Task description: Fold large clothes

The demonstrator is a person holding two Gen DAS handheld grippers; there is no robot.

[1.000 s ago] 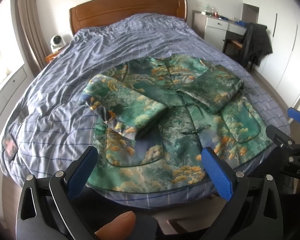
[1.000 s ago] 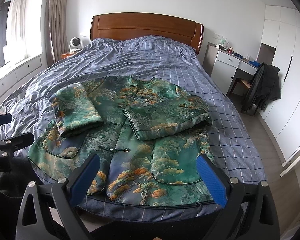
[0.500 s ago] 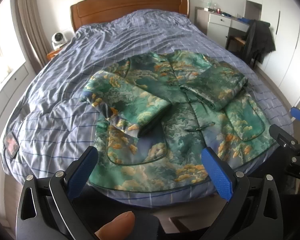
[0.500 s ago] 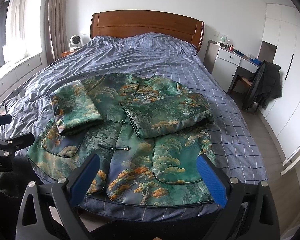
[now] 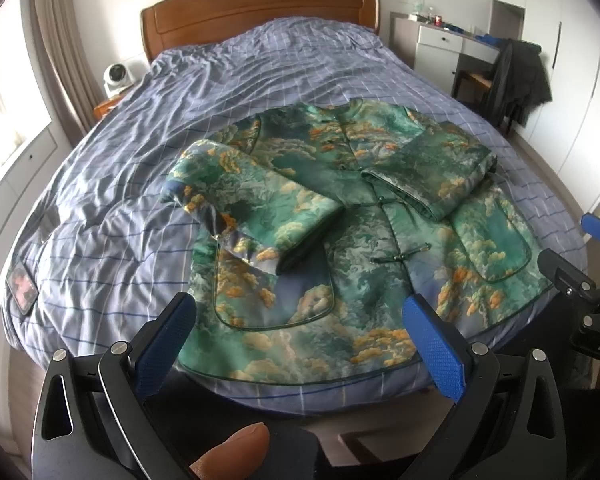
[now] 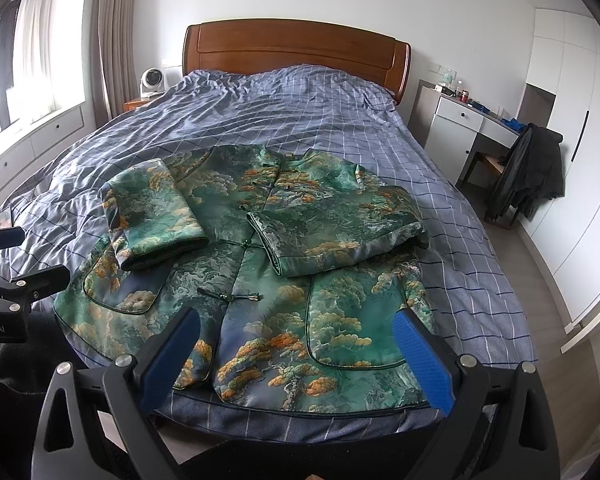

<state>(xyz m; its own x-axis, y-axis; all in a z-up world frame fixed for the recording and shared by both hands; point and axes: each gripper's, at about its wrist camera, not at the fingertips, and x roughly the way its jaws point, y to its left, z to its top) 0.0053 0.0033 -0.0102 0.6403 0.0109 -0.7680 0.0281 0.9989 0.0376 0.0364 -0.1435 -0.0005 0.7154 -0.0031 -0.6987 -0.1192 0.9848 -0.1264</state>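
Observation:
A green brocade jacket (image 5: 364, 280) (image 6: 260, 280) with orange cloud patterns lies front-up on the bed, hem at the near edge. Both sleeves are folded in across the chest: the left sleeve (image 5: 256, 204) (image 6: 152, 216) and the right sleeve (image 5: 432, 172) (image 6: 340, 232). My left gripper (image 5: 300, 340) hovers open above the hem's left half, nothing between its blue pads. My right gripper (image 6: 296, 348) hangs open over the hem's right half, also empty. Each gripper shows at the edge of the other's view.
The bed (image 6: 300, 120) has a blue checked duvet and a wooden headboard (image 6: 296, 52). A phone (image 5: 20, 288) lies near the bed's left edge. A white desk (image 6: 464, 120) and a chair draped with a dark coat (image 6: 528, 168) stand to the right. A fan (image 6: 152, 80) sits on the nightstand.
Both grippers have drifted slightly closer and lower toward the jacket's hem. The jacket has not moved and both grippers stay open.

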